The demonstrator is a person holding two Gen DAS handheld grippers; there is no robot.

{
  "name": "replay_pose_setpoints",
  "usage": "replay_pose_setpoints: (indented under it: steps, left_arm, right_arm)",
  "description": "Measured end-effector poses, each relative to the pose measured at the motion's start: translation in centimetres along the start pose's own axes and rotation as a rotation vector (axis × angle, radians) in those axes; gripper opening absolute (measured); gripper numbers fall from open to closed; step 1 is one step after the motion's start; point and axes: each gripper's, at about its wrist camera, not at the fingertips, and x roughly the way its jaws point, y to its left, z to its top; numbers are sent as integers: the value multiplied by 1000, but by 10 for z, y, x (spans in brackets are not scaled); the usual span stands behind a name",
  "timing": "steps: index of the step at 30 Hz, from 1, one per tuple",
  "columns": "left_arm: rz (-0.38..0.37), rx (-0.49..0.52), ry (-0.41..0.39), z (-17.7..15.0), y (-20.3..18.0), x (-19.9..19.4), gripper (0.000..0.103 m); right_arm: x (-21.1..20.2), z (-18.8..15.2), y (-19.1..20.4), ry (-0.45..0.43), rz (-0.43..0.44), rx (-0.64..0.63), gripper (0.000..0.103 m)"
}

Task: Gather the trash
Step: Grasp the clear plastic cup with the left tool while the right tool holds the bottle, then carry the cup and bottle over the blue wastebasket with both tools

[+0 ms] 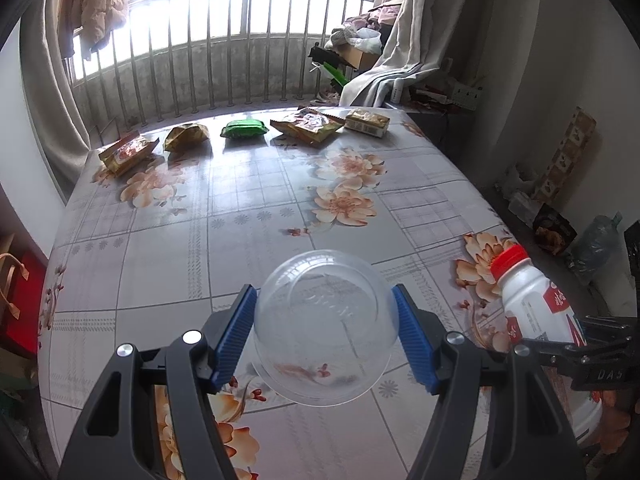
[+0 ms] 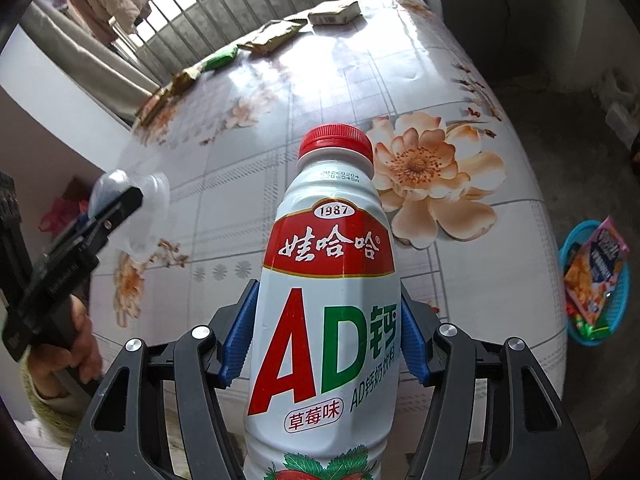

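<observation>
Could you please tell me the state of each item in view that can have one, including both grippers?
left gripper: shut on the clear plastic cup
clear plastic cup: empty, held with its base facing forward
right gripper: shut on the milk drink bottle
milk drink bottle: red cap on, held
blue basket: on the floor, already holding wrappers
green packet: lying on the table, untouched

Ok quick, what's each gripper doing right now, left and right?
Left gripper: closed on the clear plastic cup, blue fingers pressed against both sides.
Right gripper: closed on the white AD milk bottle, red cap pointing away.
</observation>
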Motion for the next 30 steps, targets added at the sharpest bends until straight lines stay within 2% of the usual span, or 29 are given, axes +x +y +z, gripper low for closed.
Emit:
replay_pose_setpoints:
  steps: [12, 19, 26, 30]
  left_arm:
    - [-57, 40, -44, 10, -19, -21, 66]
    - [-113, 83, -66, 25, -58, -32, 67]
    - [-239, 218, -56, 39, -150, -34, 67]
    - [-369, 291, -13, 46, -222, -24, 67]
  right_arm:
    - [-22, 2, -12, -68, 149, 97, 59]
    - [-57, -9, -53, -174, 212, 191, 59]
    - [-108, -46, -133, -274, 188, 362, 59]
    - [-142, -79, -190, -325, 142, 475, 59]
